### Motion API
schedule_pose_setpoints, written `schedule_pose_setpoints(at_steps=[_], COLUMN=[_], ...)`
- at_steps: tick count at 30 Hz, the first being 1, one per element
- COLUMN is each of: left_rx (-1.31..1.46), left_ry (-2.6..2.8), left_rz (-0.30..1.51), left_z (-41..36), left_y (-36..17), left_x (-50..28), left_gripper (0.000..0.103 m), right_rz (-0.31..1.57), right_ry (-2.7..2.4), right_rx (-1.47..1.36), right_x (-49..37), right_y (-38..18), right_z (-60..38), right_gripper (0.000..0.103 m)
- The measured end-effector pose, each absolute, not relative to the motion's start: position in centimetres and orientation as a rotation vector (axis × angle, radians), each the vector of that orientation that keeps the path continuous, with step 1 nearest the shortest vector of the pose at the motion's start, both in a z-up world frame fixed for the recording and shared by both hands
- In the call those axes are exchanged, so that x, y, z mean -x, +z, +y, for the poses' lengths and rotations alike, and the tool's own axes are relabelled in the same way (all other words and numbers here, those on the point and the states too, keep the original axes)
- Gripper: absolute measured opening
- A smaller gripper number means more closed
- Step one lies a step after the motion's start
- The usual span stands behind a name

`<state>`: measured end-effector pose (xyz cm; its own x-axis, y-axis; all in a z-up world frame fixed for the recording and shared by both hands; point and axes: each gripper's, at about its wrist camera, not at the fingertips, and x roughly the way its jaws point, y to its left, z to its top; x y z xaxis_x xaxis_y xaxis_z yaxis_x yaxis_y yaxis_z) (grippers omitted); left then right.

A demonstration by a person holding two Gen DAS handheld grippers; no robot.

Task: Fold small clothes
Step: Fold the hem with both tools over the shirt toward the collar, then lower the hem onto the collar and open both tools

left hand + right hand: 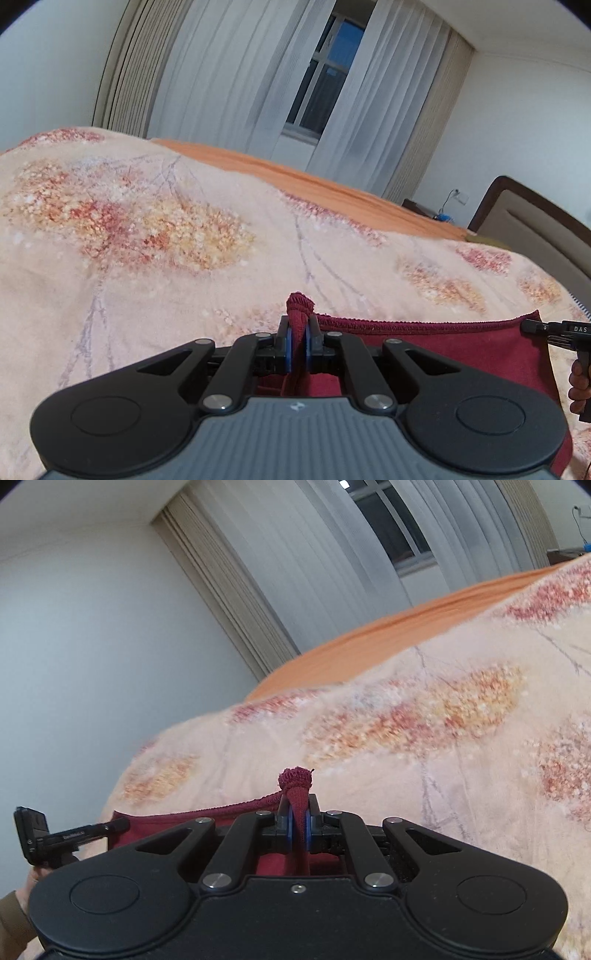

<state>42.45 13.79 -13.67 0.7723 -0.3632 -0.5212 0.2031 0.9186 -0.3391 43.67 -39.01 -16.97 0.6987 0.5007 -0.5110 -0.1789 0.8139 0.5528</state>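
Observation:
A dark red garment (pixel 443 350) is stretched between my two grippers above a floral blanket (pixel 147 229). My left gripper (pixel 298 345) is shut on one corner of it; a bunched tip of cloth sticks out past the fingers. My right gripper (pixel 298 823) is shut on the other corner of the red garment (pixel 184 818), with a bunched tip also sticking out. The hemmed top edge runs taut between them. Each gripper shows at the edge of the other's view: the right one (pixel 532 326) and the left one (pixel 118 825).
The bed carries an orange sheet (pixel 332 184) beyond the blanket. A headboard (pixel 535 229) stands at the right. Curtains (pixel 229 74) and a window (pixel 325 74) are behind the bed. A nightstand with a small blue item (pixel 441 217) sits by the far wall.

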Motion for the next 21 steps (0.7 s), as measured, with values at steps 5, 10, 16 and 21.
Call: schedule_pose_setpoints(at_steps=[5,10,16,21], left_rx=[0.230,0.207,0.269,0.382], left_ry=[-0.283,-0.275,-0.271,-0.256], left_rz=[0.689,0.732,0.726,0.674], left_z=[13.3,13.2,14.2,16.5], left_y=[-15.9,-17.1,-16.7,-15.7], left_x=[-44.5,-45.0,-44.9,-44.1], left_gripper=[0.006,0.013,0.021,0.036], right_rz=[0.765,0.801,0.779,0.718], right_ry=[0.369,0.336,0.301,0.254], right_rx=[-0.470,-0.458,-0.518,-0.559], right_x=[-45.3,-45.7,-45.4,-44.8], right_y=[-19.2,-20.3,-20.3,-18.6], right_z=[-38.4,-38.3,-39.7,-41.8], right_gripper=[0.006,0.013,0.021,0.025])
